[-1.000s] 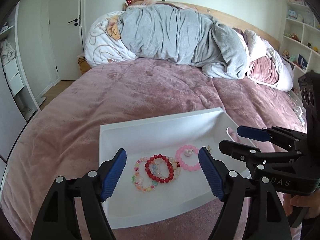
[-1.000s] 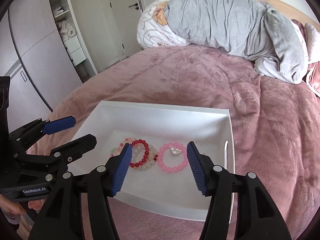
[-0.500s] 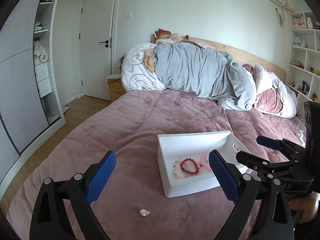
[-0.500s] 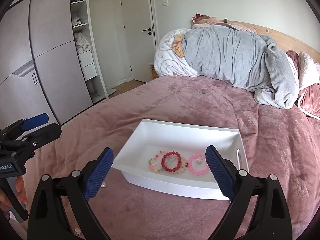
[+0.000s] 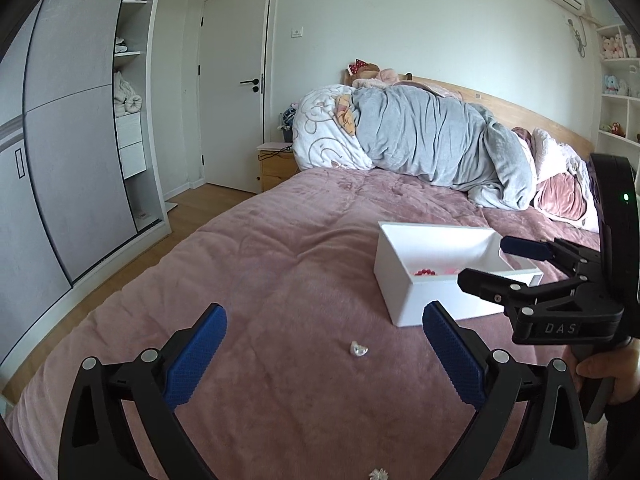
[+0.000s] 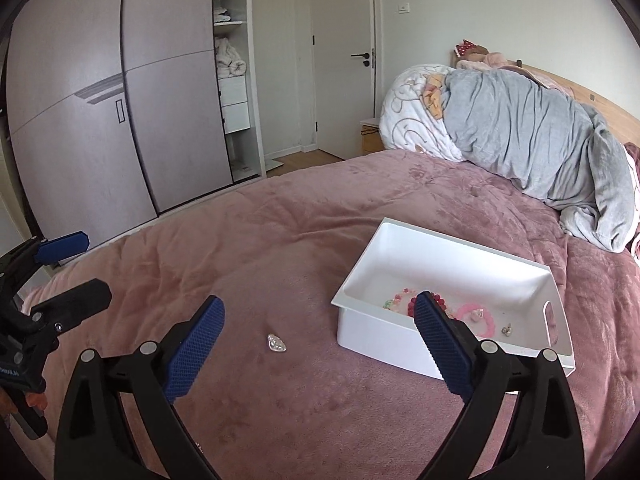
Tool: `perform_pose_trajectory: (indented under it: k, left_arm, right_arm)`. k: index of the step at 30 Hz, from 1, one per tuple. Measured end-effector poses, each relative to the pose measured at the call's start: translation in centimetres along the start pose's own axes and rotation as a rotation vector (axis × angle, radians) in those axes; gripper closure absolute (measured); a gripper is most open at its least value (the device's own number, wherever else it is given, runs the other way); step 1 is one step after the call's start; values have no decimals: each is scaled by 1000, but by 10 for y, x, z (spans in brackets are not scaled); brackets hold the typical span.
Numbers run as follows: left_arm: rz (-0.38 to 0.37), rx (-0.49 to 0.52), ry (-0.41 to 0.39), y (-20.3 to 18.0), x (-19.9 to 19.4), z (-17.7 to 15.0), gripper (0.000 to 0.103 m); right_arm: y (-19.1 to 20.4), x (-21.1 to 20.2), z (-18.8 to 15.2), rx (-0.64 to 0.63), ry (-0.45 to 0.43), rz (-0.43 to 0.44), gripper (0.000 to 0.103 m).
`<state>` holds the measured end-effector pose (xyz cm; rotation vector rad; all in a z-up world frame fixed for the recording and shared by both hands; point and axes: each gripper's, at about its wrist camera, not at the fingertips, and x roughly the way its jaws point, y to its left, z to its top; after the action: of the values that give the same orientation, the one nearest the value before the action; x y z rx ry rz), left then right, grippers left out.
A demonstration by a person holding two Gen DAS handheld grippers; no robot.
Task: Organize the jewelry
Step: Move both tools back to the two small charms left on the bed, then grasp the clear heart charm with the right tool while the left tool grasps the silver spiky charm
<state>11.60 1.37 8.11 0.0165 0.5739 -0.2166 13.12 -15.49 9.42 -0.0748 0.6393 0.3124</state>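
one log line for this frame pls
left gripper: open, empty | right gripper: open, empty | bracelets in tray | clear gem loose on blanket

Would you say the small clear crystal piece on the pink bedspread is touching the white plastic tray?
Apart. The right wrist view shows bare pink bedspread between the clear crystal piece and the white plastic tray.
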Motion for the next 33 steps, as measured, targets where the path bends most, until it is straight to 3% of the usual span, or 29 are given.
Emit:
perform_pose_trajectory:
  k: [4, 9, 12, 23, 33]
  left_arm:
    - [-8, -6, 52, 13, 5, -34, 4]
    - [17, -14, 82, 20, 13, -72, 4]
    - [-19, -51, 113, 24, 19, -90, 4]
    - [-184, 30, 255, -5, 48, -113, 4]
    - [-222, 152, 392, -24, 88, -139, 4]
  right_arm:
    - [20, 18, -9, -44, 25, 19, 12]
    - [39, 47, -23, -71, 91, 60, 26]
    - [43, 69, -32, -50, 150, 79, 32]
    - [47, 133, -51, -5, 258, 86, 39]
    - [43, 180, -71, 26, 334, 78, 56]
